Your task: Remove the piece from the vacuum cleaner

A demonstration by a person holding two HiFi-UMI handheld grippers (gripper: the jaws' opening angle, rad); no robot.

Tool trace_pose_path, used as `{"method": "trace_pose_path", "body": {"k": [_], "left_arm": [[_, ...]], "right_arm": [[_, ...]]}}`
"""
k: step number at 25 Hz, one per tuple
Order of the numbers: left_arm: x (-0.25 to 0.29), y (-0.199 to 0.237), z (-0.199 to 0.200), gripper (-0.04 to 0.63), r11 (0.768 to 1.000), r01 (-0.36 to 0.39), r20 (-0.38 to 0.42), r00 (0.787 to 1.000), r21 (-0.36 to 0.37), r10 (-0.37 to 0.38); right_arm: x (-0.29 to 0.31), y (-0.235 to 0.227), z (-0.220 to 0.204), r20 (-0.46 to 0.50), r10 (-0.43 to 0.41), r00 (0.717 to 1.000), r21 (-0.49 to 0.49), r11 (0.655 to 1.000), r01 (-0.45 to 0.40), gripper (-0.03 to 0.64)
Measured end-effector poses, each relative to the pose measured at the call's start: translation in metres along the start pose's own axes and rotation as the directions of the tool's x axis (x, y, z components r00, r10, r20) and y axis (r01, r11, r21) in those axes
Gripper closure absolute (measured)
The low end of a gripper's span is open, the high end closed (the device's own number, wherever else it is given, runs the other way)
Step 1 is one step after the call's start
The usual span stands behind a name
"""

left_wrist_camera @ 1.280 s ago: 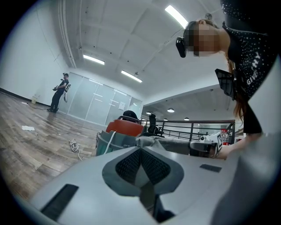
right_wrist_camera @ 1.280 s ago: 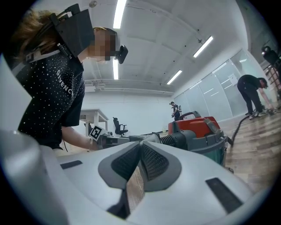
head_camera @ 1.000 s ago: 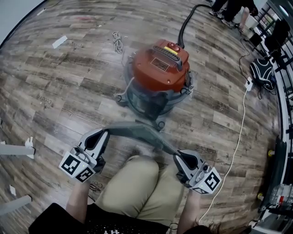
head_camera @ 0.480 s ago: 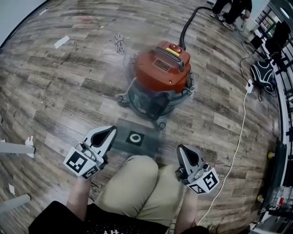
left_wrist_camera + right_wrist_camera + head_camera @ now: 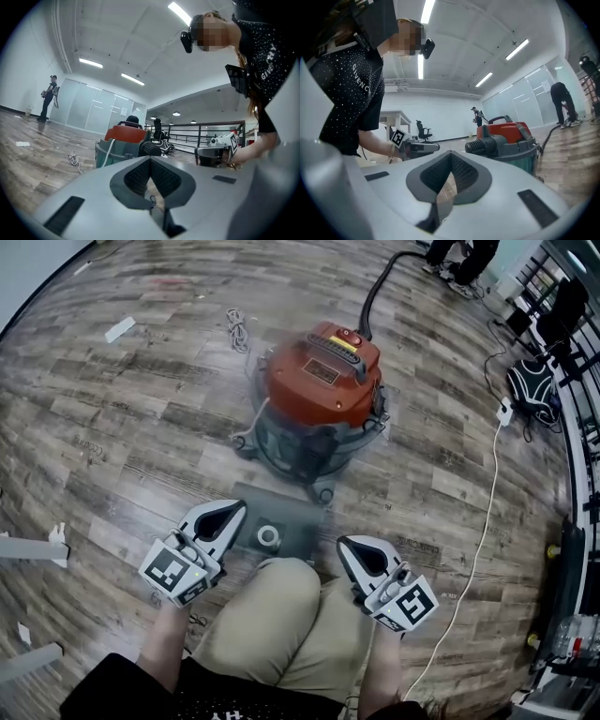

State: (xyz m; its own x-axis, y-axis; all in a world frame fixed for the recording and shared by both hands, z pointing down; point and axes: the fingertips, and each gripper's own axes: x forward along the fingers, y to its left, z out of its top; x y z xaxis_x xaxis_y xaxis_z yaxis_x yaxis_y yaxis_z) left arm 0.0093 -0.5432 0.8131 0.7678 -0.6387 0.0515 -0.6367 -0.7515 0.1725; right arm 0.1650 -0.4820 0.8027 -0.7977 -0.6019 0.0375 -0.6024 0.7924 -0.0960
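Note:
The vacuum cleaner (image 5: 319, 381), red-lidded with a grey-green drum, stands on the wood floor ahead of me. A flat grey piece (image 5: 291, 519) with a white ring (image 5: 268, 536) lies on the floor between the vacuum and the person's knees. My left gripper (image 5: 234, 508) hovers over the piece's left edge, shut and empty. My right gripper (image 5: 344, 546) is off the piece's right corner, also shut and empty. In the left gripper view the jaws (image 5: 150, 159) meet with the vacuum (image 5: 123, 140) beyond; in the right gripper view the closed jaws (image 5: 451, 157) face the vacuum (image 5: 508, 136).
A black hose (image 5: 377, 282) runs from the vacuum to the far right. A white cable (image 5: 487, 521) crosses the floor at right, near a black bag (image 5: 530, 385). A coiled cord (image 5: 239, 329) lies at the far left. The person's khaki knees (image 5: 281, 615) fill the foreground.
A second ago the grey piece hung between both grippers. It then dropped flat onto the floor, and both grippers came off it and drew slightly inward.

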Motion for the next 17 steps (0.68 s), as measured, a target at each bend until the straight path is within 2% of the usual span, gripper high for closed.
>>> {"method": "trace_pose_path", "body": {"k": [5, 11, 17], "left_arm": [[0.005, -0.014, -0.011, 0.589, 0.999, 0.045, -0.041, 0.998, 0.026, -0.043], [0.007, -0.025, -0.018, 0.588, 0.997, 0.078, -0.063, 0.995, 0.01, -0.077], [0.002, -0.021, -0.029, 0.588, 0.999, 0.031, -0.107, 0.994, -0.03, -0.034]], "right_arm": [[0.011, 0.004, -0.01, -0.057, 0.025, 0.998, -0.008, 1.0, -0.025, 0.607], [0.015, -0.002, -0.013, -0.053, 0.028, 0.998, 0.028, 0.999, -0.027, 0.607], [0.022, 0.004, -0.021, -0.103, 0.059, 0.993, 0.019, 0.998, -0.057, 0.607]]}}
